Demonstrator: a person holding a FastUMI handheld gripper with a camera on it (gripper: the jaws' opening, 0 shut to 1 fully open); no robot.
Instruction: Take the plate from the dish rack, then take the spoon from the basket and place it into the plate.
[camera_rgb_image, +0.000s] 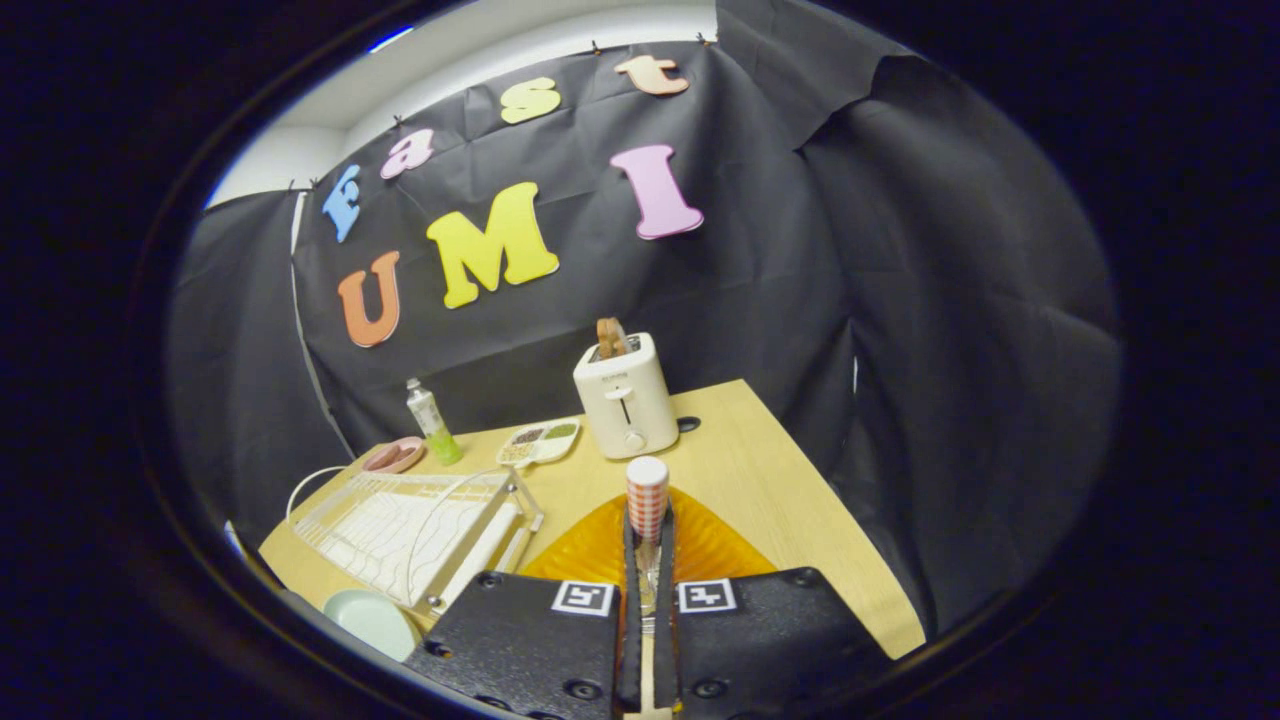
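My gripper (648, 530) is shut on the spoon (647, 500). The spoon's red-and-white checked handle with a white end sticks up from between the two black fingers (630, 560). Directly below and beyond the fingers lies the orange ribbed plate (710, 545) on the wooden table (780, 480). The spoon hangs over the plate's middle; I cannot tell whether its lower end touches it. The white wire dish rack (410, 525) stands to the left of the plate, with nothing in its slots.
A white toaster (625, 400) with bread in it stands beyond the plate. A small bottle (430, 422), a pink dish (393, 456) and a flat palette-like tray (540, 442) sit at the back left. A pale green round dish (375, 620) lies by the rack's near corner.
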